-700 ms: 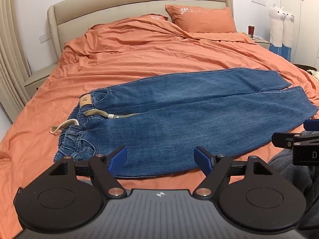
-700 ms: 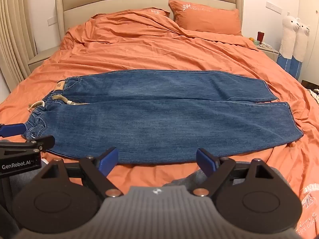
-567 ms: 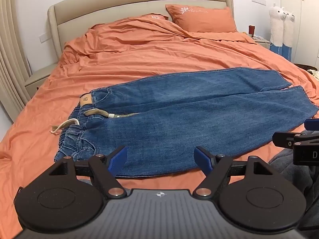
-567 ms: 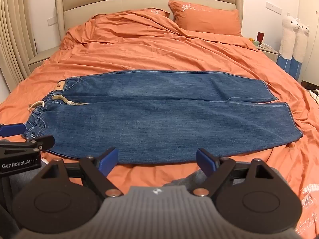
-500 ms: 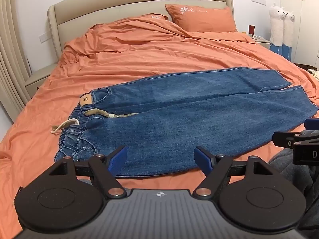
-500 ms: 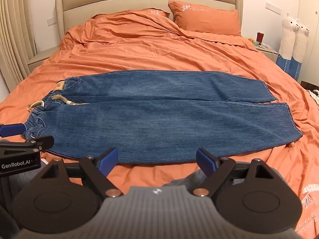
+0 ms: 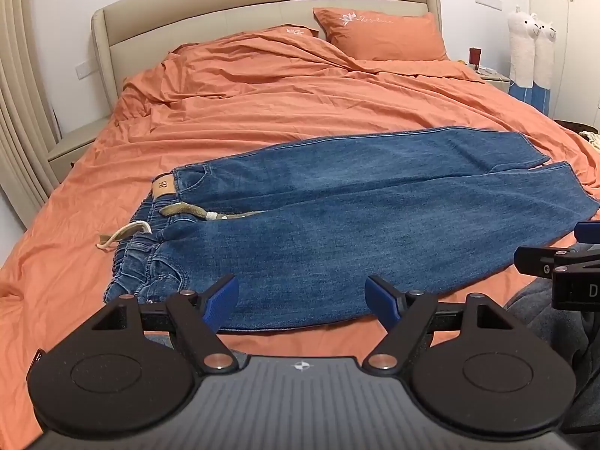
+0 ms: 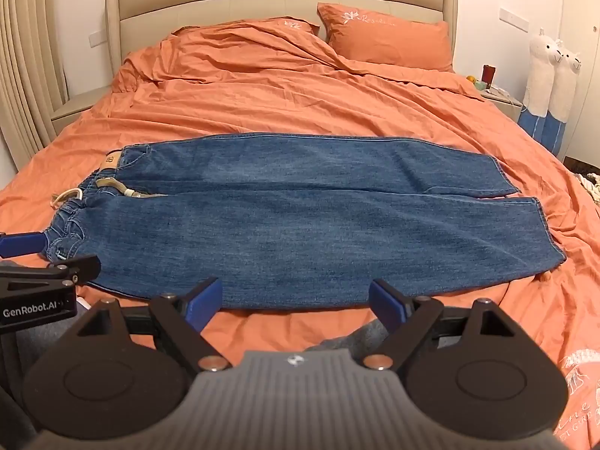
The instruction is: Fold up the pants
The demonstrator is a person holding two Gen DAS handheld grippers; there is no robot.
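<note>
Blue jeans (image 7: pixel 337 225) (image 8: pixel 300 217) lie flat across the orange bed (image 7: pixel 262 105) (image 8: pixel 262 101), folded lengthwise with one leg over the other. The waistband with its tan drawstring (image 7: pixel 120 236) is at the left; the hems are at the right. My left gripper (image 7: pixel 302 300) hovers open above the near edge of the jeans, close to the waist end, with nothing between its blue pads. My right gripper (image 8: pixel 296 302) also stands open and empty, above the near edge at mid-leg. Each gripper shows at the other view's side edge.
A beige headboard (image 7: pixel 262 3) and an orange pillow (image 7: pixel 378 35) are at the far end. Two white llama plush toys (image 8: pixel 551 75) and a nightstand (image 8: pixel 498 95) stand at the right, and curtains (image 8: pixel 26 75) hang at the left. Grey fabric (image 7: pixel 543 318) lies just below the grippers.
</note>
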